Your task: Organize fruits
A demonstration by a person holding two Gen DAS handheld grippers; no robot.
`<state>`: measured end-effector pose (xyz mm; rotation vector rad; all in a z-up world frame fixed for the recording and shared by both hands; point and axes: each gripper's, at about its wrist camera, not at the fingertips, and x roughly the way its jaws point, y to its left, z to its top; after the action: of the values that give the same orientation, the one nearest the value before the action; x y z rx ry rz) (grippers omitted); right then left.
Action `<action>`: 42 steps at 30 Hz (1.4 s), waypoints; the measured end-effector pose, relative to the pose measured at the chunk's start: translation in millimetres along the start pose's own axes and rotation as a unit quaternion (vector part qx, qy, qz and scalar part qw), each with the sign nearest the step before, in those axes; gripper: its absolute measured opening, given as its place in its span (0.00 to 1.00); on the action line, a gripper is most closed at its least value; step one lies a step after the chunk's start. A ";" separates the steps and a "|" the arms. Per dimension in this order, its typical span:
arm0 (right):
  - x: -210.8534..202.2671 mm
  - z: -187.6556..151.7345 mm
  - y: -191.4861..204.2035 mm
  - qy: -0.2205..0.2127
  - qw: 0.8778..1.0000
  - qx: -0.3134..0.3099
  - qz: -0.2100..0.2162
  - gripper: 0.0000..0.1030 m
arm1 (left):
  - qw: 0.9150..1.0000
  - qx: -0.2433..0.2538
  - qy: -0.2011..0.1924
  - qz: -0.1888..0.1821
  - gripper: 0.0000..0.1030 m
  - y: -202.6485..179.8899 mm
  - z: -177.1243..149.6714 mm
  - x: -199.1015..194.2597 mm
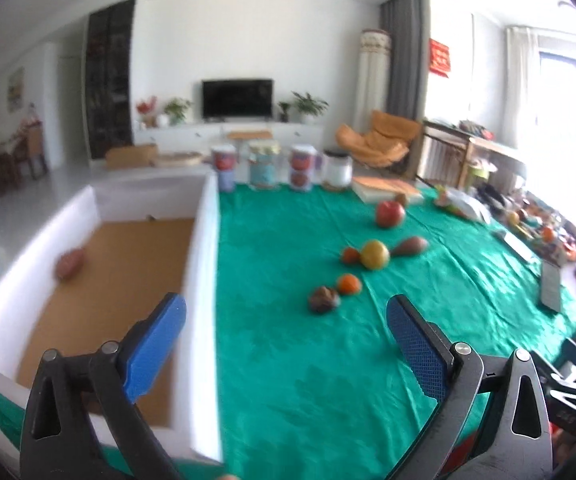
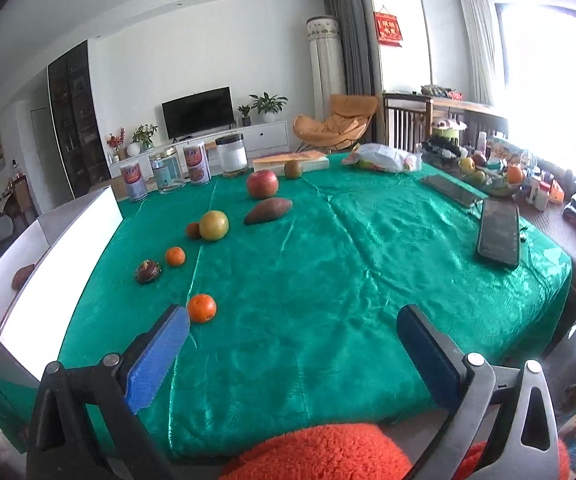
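While both claws stand wide apart with nothing between their blue pads, fruit is seen scattered across a green tablecloth (image 2: 327, 280). The left gripper (image 1: 288, 344) is held above the near left part of the table, straddling the white wall of a shallow box (image 1: 204, 280) with a brown floor. One reddish-brown sweet potato (image 1: 70, 263) is seen lying inside that box, near its left wall. The right gripper (image 2: 293, 352) is held over the near edge of the cloth, with an orange (image 2: 202, 308) lying just beyond its left fingertip (image 2: 164, 356), not touched. Farther off, a dark wrinkled fruit (image 2: 148, 271) and a small tangerine (image 2: 175, 256) are seen side by side. Beyond them, a yellow-green round fruit (image 2: 214, 225) is flanked by another small orange fruit (image 2: 193, 230) on its left. A second sweet potato (image 2: 268, 210), a red apple (image 2: 262, 184) and a brown-green pear (image 2: 293, 169) are seen toward the far side. Tins and jars (image 2: 198, 162) are lined along the far edge. A dark phone (image 2: 499, 238) is seen at the right. An orange fuzzy sleeve (image 2: 319, 456) is visible at the bottom of the right wrist view.
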<state>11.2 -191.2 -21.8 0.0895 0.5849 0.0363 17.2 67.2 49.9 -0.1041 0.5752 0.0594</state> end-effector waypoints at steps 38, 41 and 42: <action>23.7 -7.0 -16.9 0.070 0.997 0.031 0.022 1.00 | 0.984 0.059 0.168 0.001 1.00 -24.9 -60.4 157.8; 24.9 -6.9 -17.6 0.074 0.996 0.032 0.022 1.00 | 0.984 0.059 0.167 0.001 1.00 -25.1 -60.5 158.0; 25.4 -7.1 -17.6 0.076 0.996 0.032 0.021 1.00 | 0.984 0.059 0.167 0.001 1.00 -25.1 -60.5 158.0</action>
<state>28.6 -206.7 -43.2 0.1634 0.7364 0.0660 119.0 39.6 -84.7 0.0039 0.9135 0.0098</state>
